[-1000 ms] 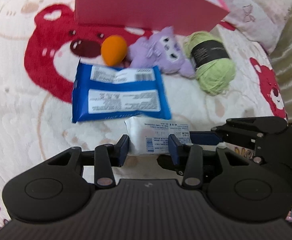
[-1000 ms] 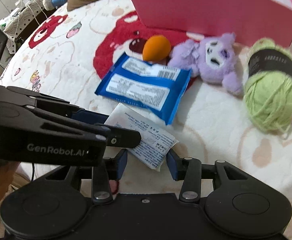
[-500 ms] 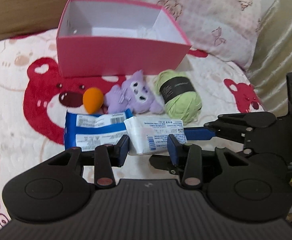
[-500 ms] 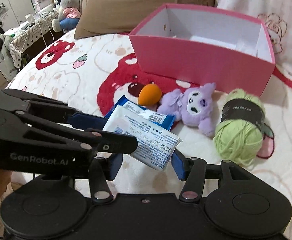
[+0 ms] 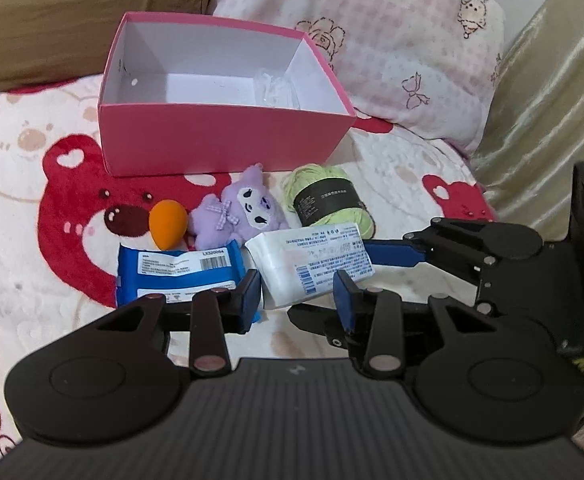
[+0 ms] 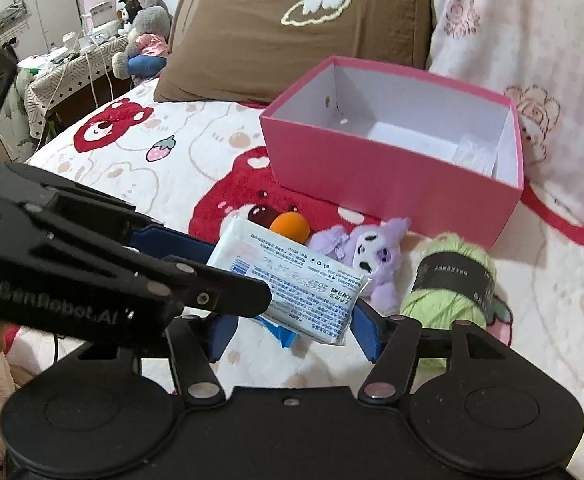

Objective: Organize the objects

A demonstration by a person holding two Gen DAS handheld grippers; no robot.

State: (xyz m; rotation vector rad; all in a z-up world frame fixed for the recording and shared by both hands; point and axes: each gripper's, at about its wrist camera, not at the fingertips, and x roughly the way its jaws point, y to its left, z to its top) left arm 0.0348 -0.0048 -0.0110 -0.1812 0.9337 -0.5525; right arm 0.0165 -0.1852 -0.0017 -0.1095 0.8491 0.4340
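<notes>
A white tissue pack (image 5: 308,264) hangs above the bed, and my left gripper (image 5: 297,298) is shut on it. My right gripper (image 6: 294,334) sits around the same pack (image 6: 292,280); its jaws are opening and its pads stand off the wrapper. One blue finger (image 5: 396,255) of the right gripper reaches in behind the pack. On the blanket below lie a blue packet (image 5: 180,272), an orange egg-shaped sponge (image 5: 168,224), a purple plush (image 5: 240,212) and a green yarn ball (image 5: 328,200). Behind them stands an open pink box (image 5: 224,148) with a clear wrapper (image 5: 272,88) inside.
A brown pillow (image 6: 292,32) and a pink-patterned pillow (image 5: 392,40) lean behind the box. A beige curtain (image 5: 552,100) hangs at the right. Past the bed's left edge a side table (image 6: 64,76) holds cables and soft toys.
Both grippers have risen with the white pack, lifting it off the blanket. The right gripper's jaws have spread wider. Both views tilted up, so the box's inside now shows.
</notes>
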